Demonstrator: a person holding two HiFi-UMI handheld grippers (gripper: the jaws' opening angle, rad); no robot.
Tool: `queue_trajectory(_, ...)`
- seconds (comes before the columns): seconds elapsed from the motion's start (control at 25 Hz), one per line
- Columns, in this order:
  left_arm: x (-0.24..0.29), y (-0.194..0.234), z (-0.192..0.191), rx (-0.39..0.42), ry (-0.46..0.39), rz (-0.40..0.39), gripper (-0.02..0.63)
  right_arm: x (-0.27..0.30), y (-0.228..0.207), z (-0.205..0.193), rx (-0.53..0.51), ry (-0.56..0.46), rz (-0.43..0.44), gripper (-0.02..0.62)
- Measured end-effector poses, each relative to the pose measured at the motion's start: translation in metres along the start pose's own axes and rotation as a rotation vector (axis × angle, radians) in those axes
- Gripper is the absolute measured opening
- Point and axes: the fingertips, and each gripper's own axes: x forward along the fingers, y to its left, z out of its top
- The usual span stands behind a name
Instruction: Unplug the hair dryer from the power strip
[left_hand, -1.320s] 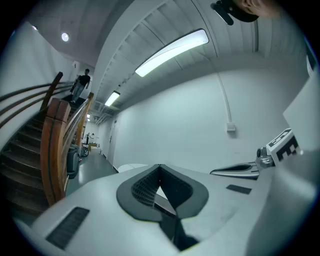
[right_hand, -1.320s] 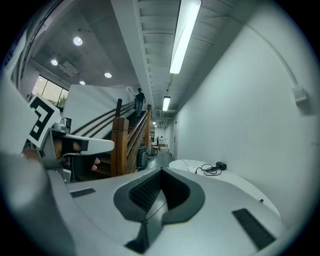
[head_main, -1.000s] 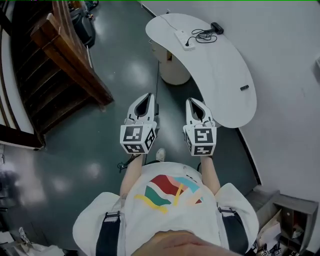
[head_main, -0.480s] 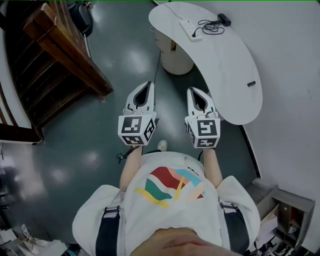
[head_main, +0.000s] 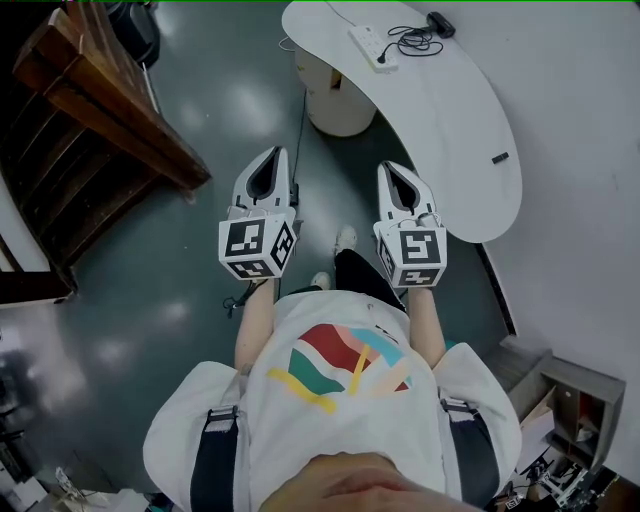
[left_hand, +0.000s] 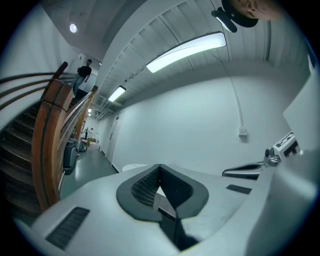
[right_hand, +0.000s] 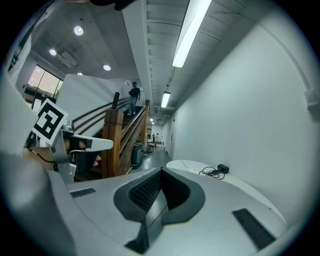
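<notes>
A white power strip (head_main: 370, 46) lies at the far end of a curved white table (head_main: 450, 120). Beside it are a coiled black cord (head_main: 412, 40) and a small black device (head_main: 440, 23), too far off to make out. Both grippers are held level over the dark floor, short of the table. My left gripper (head_main: 276, 152) is shut and empty; its own view shows the jaws (left_hand: 159, 167) met, with the table's edge (left_hand: 131, 167) far beyond. My right gripper (head_main: 389, 167) is shut and empty too (right_hand: 161, 172), looking along the table toward the cord (right_hand: 212, 171).
A wooden staircase (head_main: 100, 110) fills the left side. A round white pedestal (head_main: 335, 100) carries the table. A small black item (head_main: 500, 157) lies near the table's right edge. A white wall runs along the right. A person (right_hand: 134, 95) stands on the stairs.
Both grippers, still shut, have been carried forward toward the table. The left one has drifted left in the view. A leg and shoe now show between them.
</notes>
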Motion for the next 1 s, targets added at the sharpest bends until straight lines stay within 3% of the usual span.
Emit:
queue_trajectory(0.36,0.083,0.011,-0.005,0.028,0.002,-0.02,0.015,0.076,-0.043,0.01,0.008,-0.051,0.022,0.009)
queue_trajectory(1.0,0.38,0.021,0.035,0.1,0.063,-0.131,0.015,0.303,-0.217,0.052,0.03,-0.044,-0.012,0.009)
